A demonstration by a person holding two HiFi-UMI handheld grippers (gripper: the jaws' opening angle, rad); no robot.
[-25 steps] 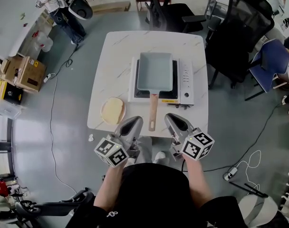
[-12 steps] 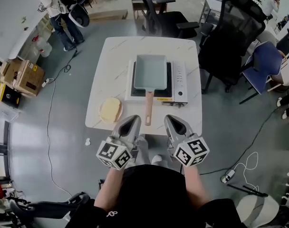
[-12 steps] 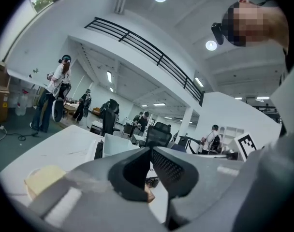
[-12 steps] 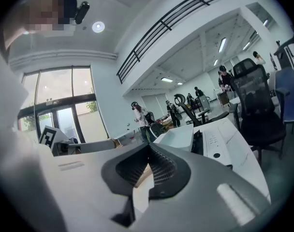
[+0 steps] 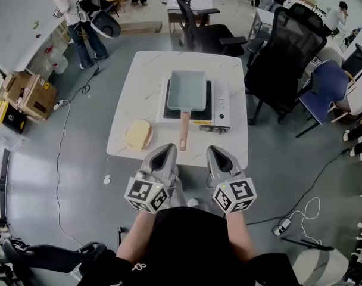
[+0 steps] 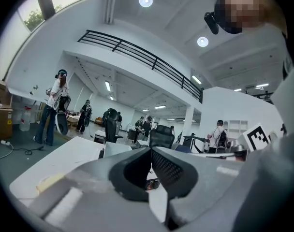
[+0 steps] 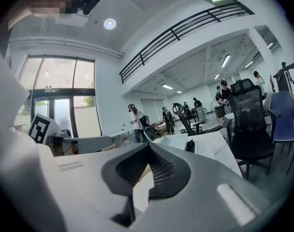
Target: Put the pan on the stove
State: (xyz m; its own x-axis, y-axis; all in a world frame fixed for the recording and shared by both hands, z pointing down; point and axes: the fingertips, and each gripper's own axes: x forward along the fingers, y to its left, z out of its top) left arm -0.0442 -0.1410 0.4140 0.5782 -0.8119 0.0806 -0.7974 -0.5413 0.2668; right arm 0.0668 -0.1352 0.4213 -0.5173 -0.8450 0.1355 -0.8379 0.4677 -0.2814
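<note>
The left gripper and right gripper were both closed tip to tip and empty, side by side just off the table's near edge. The pan lay at twelve o'clock from them, already seated on the stove. Its wooden handle pointed to six o'clock, between the grippers and about equally near both. The pan looked rectangular, pale blue-grey and empty.

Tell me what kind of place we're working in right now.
Probably an open office or lab hall, not a home kitchen: swivel office chairs beside the white table, cardboard boxes on the grey floor, and a mezzanine railing overhead.
</note>
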